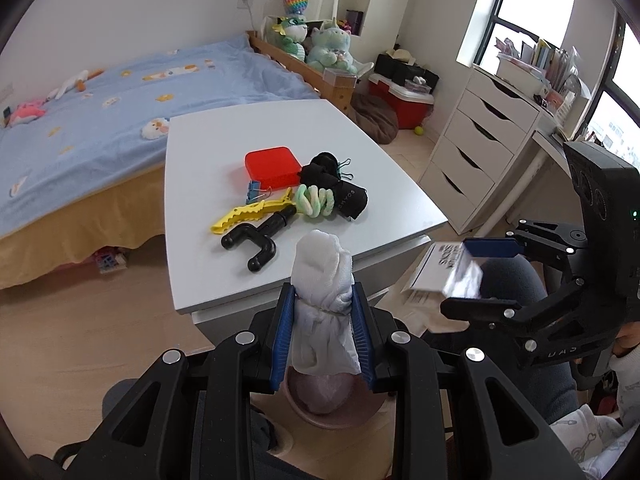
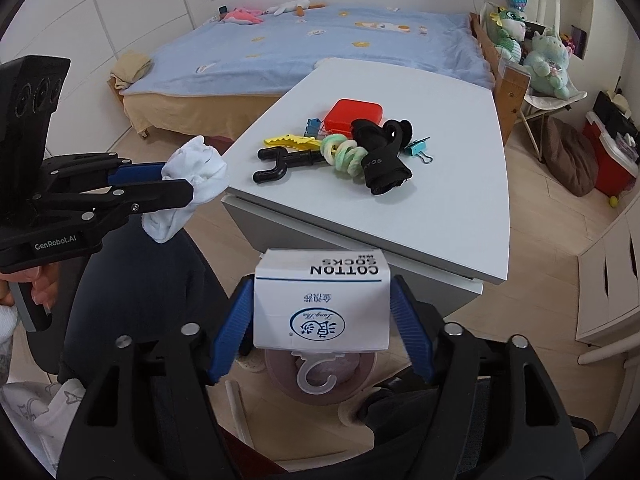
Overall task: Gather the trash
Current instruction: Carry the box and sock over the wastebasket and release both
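Directly beneath both tools: a round pinkish plastic bin [image 2: 320,376] on the floor, just in front of the white counter [image 2: 440,208]. Left tool [image 1: 323,320] clamped on a bunched white cloth wad [image 1: 322,276], long axis running forward along the fingers. Right tool [image 2: 322,320] gripping a white cardboard "cotton socks" sleeve [image 2: 322,300], plastic hook hanging over the bin. Likely next: release straight down. Beyond the counter, a blue-quilted bed [image 2: 320,40].

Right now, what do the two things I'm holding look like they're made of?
White bundle in the left gripper: soft knit fabric, matte, creased and bunched, likely a sock. Sock package in the right gripper: thin printed card sleeve, slightly glossy, crisp folded edges, with a translucent plastic hook at its near end.
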Demonstrator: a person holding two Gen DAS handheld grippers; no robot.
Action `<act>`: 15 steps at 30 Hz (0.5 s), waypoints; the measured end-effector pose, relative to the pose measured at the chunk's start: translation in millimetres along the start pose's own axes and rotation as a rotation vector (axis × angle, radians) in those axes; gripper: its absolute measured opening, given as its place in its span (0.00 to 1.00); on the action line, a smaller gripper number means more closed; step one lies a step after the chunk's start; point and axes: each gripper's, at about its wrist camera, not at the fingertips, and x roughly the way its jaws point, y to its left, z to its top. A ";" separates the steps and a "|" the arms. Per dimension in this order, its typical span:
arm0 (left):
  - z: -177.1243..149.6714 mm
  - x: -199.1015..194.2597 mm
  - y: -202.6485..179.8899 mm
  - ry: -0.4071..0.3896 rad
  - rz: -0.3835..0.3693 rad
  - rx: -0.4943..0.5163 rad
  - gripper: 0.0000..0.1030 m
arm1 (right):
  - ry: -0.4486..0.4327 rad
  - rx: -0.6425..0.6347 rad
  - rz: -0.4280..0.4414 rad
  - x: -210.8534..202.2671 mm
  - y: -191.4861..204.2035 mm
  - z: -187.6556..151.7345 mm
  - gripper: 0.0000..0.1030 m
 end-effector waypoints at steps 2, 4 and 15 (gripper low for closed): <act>0.1 0.5 -1.1 0.001 -0.005 0.004 0.27 | -0.001 0.012 0.002 0.3 -1.8 -1.1 0.86; -0.3 1.8 -3.1 0.004 -0.009 0.011 0.27 | 0.001 0.022 -0.011 0.6 -4.3 -1.7 0.88; -0.8 7.4 -18.5 0.019 -0.030 0.060 0.27 | -0.015 0.054 -0.070 -9.0 -14.1 -3.4 0.92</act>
